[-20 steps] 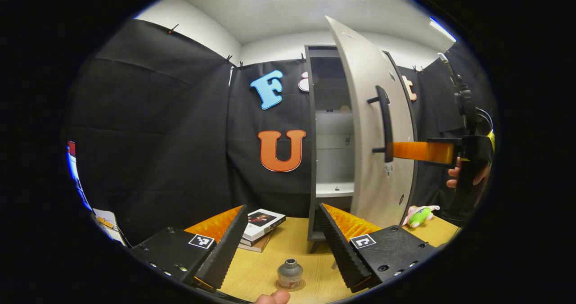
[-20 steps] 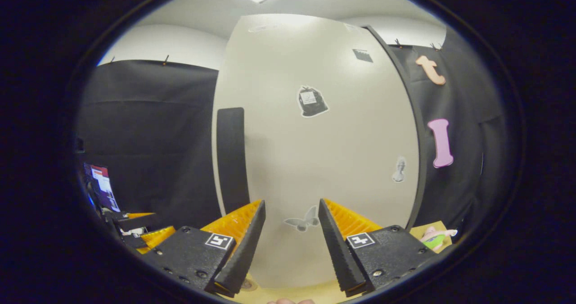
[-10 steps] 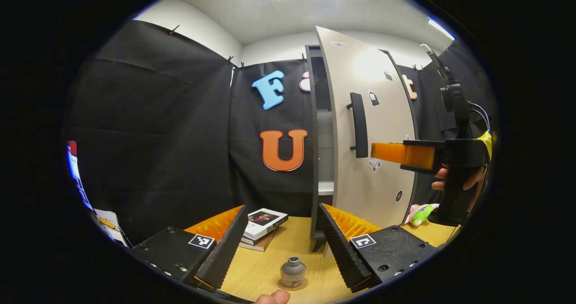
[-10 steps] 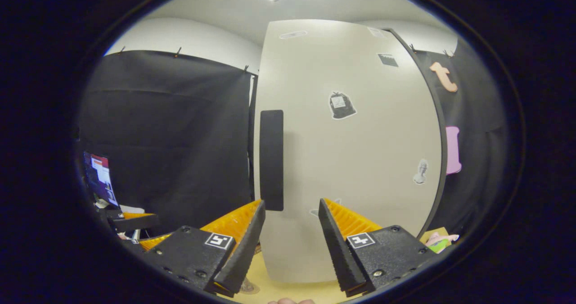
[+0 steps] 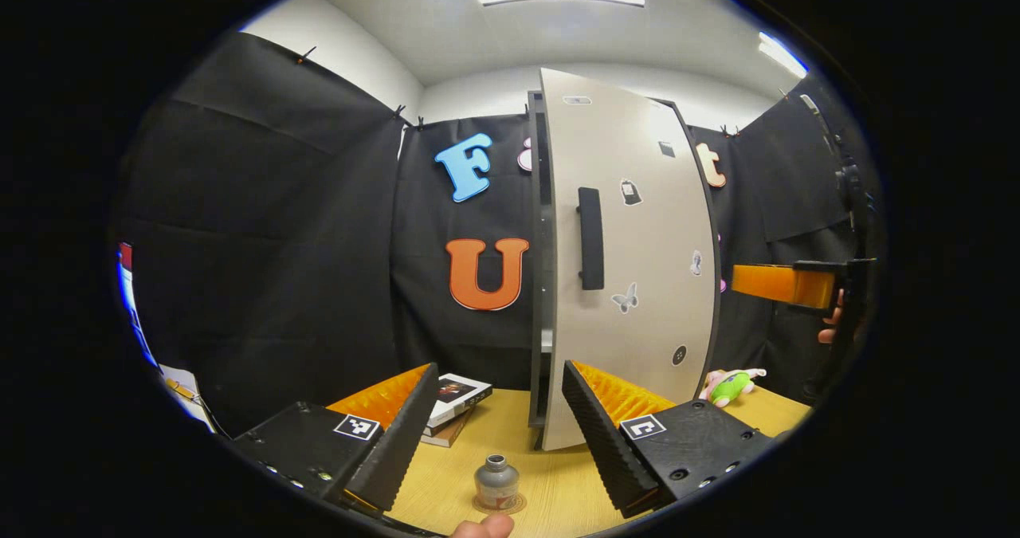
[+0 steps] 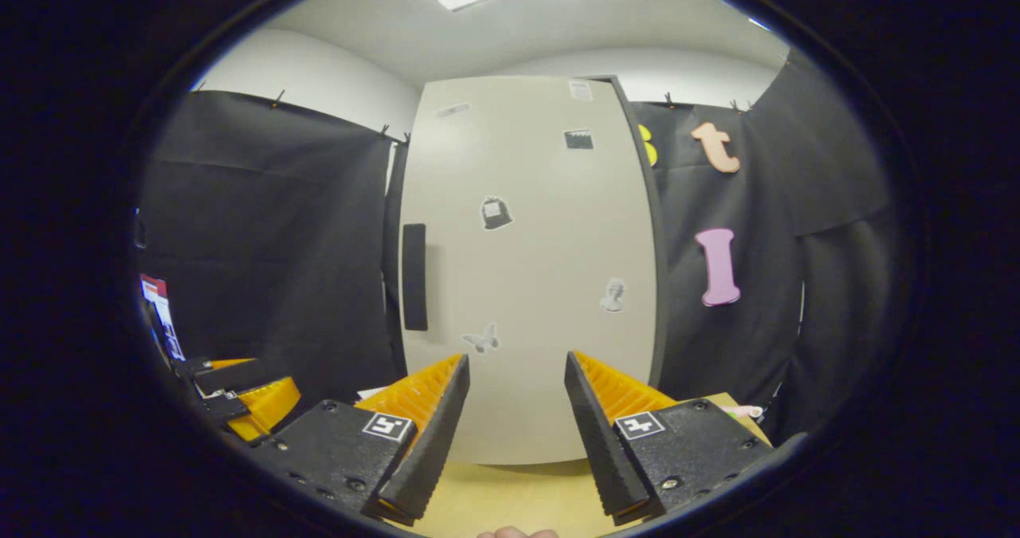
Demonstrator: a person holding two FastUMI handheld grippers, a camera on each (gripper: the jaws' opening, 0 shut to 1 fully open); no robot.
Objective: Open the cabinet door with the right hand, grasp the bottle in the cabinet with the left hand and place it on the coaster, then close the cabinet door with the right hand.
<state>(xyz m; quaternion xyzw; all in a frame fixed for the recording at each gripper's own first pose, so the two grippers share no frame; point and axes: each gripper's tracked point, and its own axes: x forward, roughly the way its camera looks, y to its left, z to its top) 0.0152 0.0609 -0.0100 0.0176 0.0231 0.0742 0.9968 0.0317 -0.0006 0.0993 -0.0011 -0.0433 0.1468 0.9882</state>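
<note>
The bottle (image 5: 496, 481) stands on the coaster (image 5: 510, 506) on the counter (image 5: 550, 482), just ahead of our left gripper (image 5: 498, 426), whose fingers are spread wide and hold nothing. So the placing step looks done, and what is left concerns the door.

That door is what has changed. A second ago the cabinet door (image 5: 629, 267) stood well open, with the shelves inside plain to see and our right gripper up against the handle (image 5: 590, 237). Half a second ago it had swung most of the way round. Now, in the left gripper view, it lies almost flat on the cabinet (image 5: 540, 283), with only a thin dark slit left along the handle side. In the right gripper view we face the door (image 6: 526, 267) nearly square on, and it appears farther off than it did before.

Our right gripper (image 6: 516, 426) has drawn back from the door; in the left gripper view it (image 5: 777, 283) sits well to the right of the cabinet, touching nothing. Its fingers are spread apart and empty.

We judge the task nearly finished. We cannot tell whether the door is fully shut or a crack remains; if it does, a light push on the panel near the handle would seat it.

A stack of books (image 5: 454, 398) and a plush toy (image 5: 729, 384) lie on the counter near the cabinet's base, clear of the door's swing.
</note>
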